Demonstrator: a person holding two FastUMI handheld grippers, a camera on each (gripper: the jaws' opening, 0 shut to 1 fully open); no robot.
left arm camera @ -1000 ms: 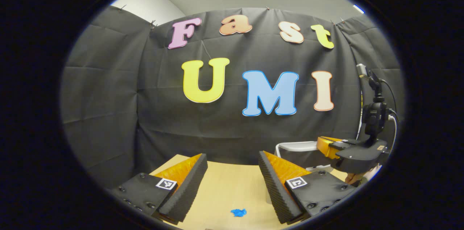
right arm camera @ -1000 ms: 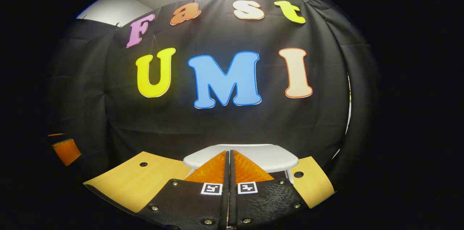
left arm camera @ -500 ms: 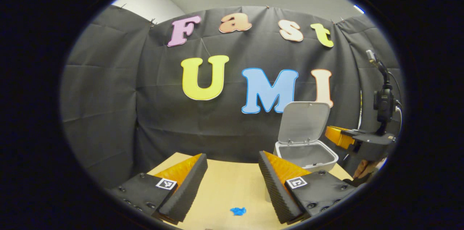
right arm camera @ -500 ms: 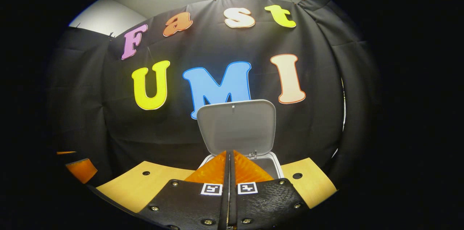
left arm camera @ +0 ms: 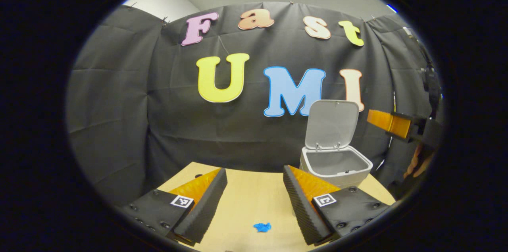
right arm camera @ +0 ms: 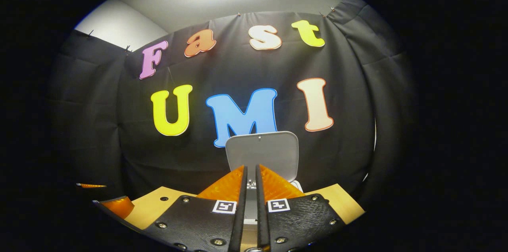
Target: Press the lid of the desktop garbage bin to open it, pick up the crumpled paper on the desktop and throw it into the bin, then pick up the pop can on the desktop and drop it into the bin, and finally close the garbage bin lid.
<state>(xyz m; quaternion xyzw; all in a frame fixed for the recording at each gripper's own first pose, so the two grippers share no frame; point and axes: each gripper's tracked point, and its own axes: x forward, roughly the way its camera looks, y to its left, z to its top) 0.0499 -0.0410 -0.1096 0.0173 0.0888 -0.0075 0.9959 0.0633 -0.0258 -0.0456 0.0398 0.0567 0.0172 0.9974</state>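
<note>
The bin point(left arm camera: 335, 164) sits at the far right of the counter point(left arm camera: 246, 200), and its lid point(left arm camera: 332, 124) stands straight up, so the press step looks done. Next job is prob. the paper. The left hand-held gripper point(left arm camera: 254, 204) hangs low over the counter w/ its fingers wide apart and nothing between them. A small blue crumpled bit point(left arm camera: 262, 227) lies on the counter just in front of it, between the fingers; that may be the crumpled paper, can't be sure. No pop can to place from here. The right hand-held gripper point(right arm camera: 251, 188) sits up high facing the lid point(right arm camera: 262, 156); its fingers are almost together, a thin gap, holding nothing. What could go wrong: the blue bit is tiny and flat-ish, so wide fingers may slide over it or push it away. The right one is near the lid, so a bump could knock it shut too soon. The bin looks light, so a knock may shove it. Writing: only small square black-and-white code tags point(right arm camera: 225, 206) on the fingers, no words to read. No brand seen on the bin.
</note>
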